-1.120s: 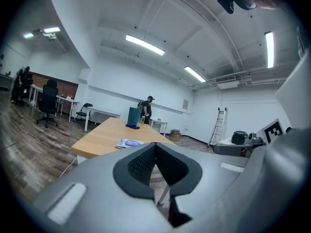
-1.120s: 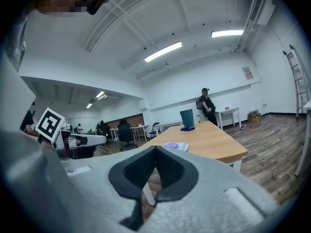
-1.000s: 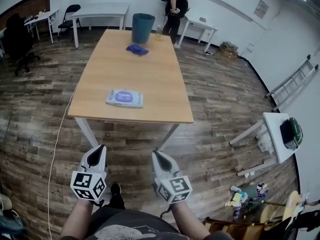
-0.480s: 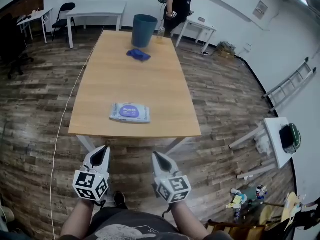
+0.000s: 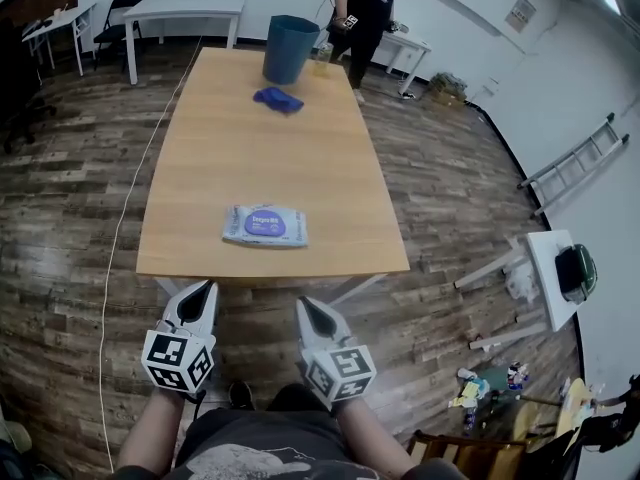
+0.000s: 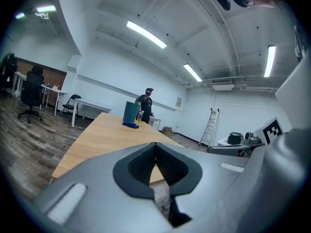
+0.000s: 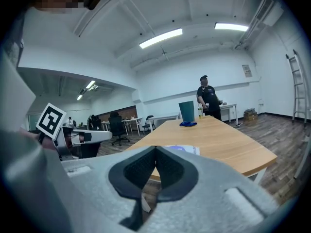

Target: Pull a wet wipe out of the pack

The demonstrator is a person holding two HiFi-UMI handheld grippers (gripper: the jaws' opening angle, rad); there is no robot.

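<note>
The wet wipe pack (image 5: pixel 265 226), flat and white with a purple oval label, lies near the front edge of the wooden table (image 5: pixel 230 158). In the right gripper view a strip of the pack (image 7: pixel 187 150) shows just above the jaws. My left gripper (image 5: pixel 201 292) and right gripper (image 5: pixel 307 308) hang side by side below the table's front edge, short of the pack. Both are shut with nothing between the jaws. The left gripper view (image 6: pixel 155 149) shows the tabletop (image 6: pixel 107 137) but not the pack.
At the table's far end stand a teal bin (image 5: pixel 290 48) and a crumpled blue cloth (image 5: pixel 278 99). A person (image 5: pixel 364 13) stands behind the table by a white desk. A cable (image 5: pixel 115 258) runs along the floor at left. A ladder (image 5: pixel 572 165) leans on the right wall.
The table and pack have come closer and lower in the head view as I walked toward them. Both grippers stay shut and now sit nearer the table's front edge.
</note>
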